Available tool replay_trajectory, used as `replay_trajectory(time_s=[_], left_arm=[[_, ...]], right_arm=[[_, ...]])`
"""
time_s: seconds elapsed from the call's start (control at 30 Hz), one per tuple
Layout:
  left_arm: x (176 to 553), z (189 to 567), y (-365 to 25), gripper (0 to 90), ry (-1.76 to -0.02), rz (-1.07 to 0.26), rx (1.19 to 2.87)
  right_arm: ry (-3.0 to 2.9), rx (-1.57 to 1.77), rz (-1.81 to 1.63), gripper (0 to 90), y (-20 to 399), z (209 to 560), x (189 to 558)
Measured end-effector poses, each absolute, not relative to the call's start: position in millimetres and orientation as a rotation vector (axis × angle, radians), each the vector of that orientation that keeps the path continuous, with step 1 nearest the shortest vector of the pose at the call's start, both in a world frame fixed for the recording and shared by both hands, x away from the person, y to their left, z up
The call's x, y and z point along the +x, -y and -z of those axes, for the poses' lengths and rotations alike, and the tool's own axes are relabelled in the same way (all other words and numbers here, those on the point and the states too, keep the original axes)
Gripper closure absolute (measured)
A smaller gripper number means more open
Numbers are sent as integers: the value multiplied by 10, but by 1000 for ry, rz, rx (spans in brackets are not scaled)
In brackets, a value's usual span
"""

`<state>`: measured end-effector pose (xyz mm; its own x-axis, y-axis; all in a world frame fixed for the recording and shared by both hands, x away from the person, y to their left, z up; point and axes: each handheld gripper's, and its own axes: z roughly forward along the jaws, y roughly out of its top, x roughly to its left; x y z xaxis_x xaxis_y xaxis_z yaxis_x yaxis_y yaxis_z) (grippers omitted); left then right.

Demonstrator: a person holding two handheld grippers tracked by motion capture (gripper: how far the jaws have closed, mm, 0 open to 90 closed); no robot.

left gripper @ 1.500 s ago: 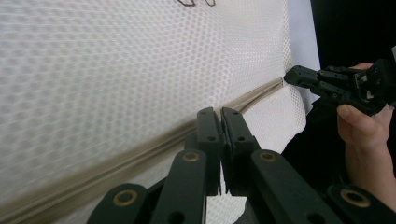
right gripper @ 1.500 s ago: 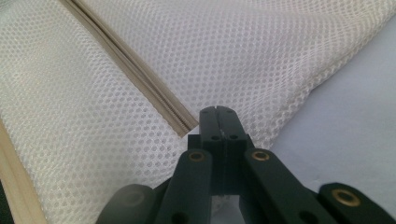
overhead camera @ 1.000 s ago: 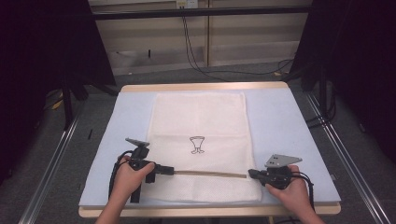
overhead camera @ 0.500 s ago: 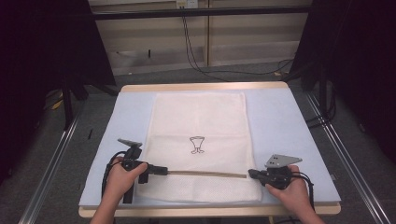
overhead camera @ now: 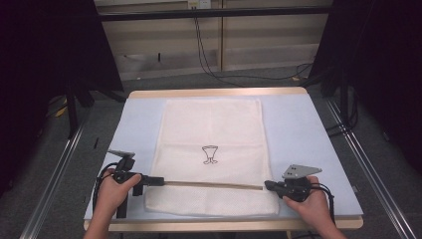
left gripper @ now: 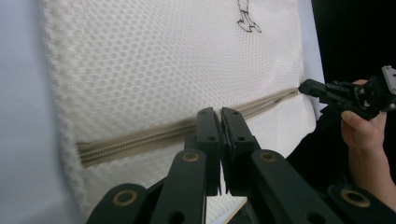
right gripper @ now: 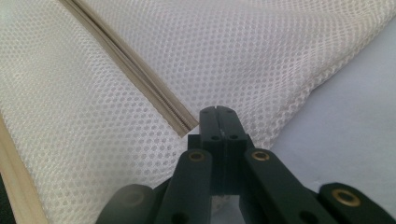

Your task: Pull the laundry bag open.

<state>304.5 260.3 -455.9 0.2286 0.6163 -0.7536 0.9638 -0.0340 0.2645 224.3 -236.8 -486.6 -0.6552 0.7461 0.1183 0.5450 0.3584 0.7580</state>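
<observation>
A cream mesh bag [overhead camera: 211, 129] with a small goblet drawing [overhead camera: 210, 154] lies flat on the mat. A tan zipper [overhead camera: 214, 184] crosses its near part. My left gripper [overhead camera: 161, 181] is at the zipper's left part, with its jaws [left gripper: 218, 112] pressed together over the zipper [left gripper: 135, 140]; whatever is pinched between them is hidden. My right gripper [overhead camera: 266, 185] sits at the zipper's right end. Its jaws [right gripper: 217, 111] are shut on the mesh just past where the zipper [right gripper: 135, 77] stops. The left gripper view also shows the right gripper [left gripper: 302, 86] farther off.
A pale blue mat [overhead camera: 298, 134] covers the wooden table [overhead camera: 219, 92]. The table's front edge [right gripper: 14, 186] runs close under both hands. Metal rails [overhead camera: 370, 164] flank the table, and cables [overhead camera: 224, 74] lie on the floor beyond it.
My left gripper has slid leftward along the zipper toward the bag's left edge. The right gripper has held its place at the zipper's right end.
</observation>
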Motion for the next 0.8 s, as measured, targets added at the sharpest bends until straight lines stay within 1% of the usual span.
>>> replay_trajectory(time_s=[0.13, 0.17, 0.37, 0.57, 0.8], left_arm=[[3053, 4571, -2640, 875, -1467, 604, 1735], [3065, 4576, -2665, 875, -1486, 582, 1748], [3087, 4607, -2831, 875, -1522, 583, 1722], [3087, 4635, -3032, 875, -1576, 539, 1712], [3072, 4674, -3140, 875, -1601, 546, 1694]], right_arm=[[-2375, 1159, -1181, 900, 2366, 4865, 2244], [-2374, 1159, -1181, 900, 2366, 4865, 2244], [-2377, 1155, -1185, 900, 2370, 4865, 2246], [-2377, 1156, -1183, 900, 2370, 4865, 2246], [-2377, 1154, -1186, 900, 2370, 4866, 2248]])
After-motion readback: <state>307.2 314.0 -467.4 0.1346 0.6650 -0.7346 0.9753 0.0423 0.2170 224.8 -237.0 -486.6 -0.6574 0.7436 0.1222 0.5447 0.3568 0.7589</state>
